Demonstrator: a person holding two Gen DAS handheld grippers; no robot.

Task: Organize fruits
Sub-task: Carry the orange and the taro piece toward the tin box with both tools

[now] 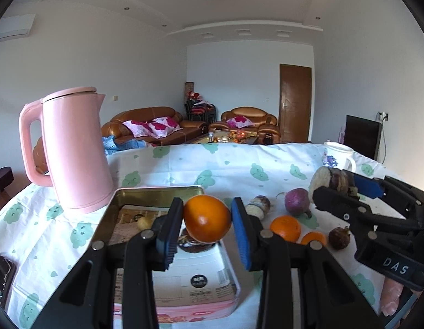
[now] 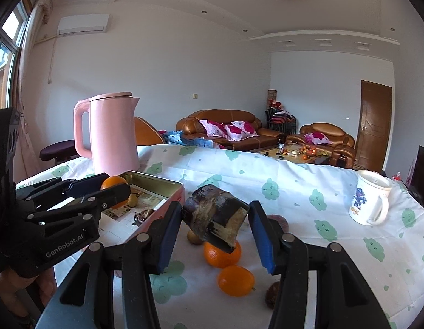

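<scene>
A pink kettle (image 1: 75, 150) stands upright at the table's (image 1: 184, 164) far left corner, on a white cloth with green cloud prints. A white mug (image 2: 369, 201) with a blue pattern stands at the far right. Behind are brown sofas (image 2: 225, 128) with pink cushions and a brown door (image 2: 375, 120).

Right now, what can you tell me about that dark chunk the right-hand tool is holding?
The dark chunk looks like a cut root piece: rough purplish-brown skin, pale cream flesh on its cut ends. It hangs tilted above the patterned tablecloth, over two oranges, clamped between the right gripper's blue pads. Only those pads touch it.
</scene>
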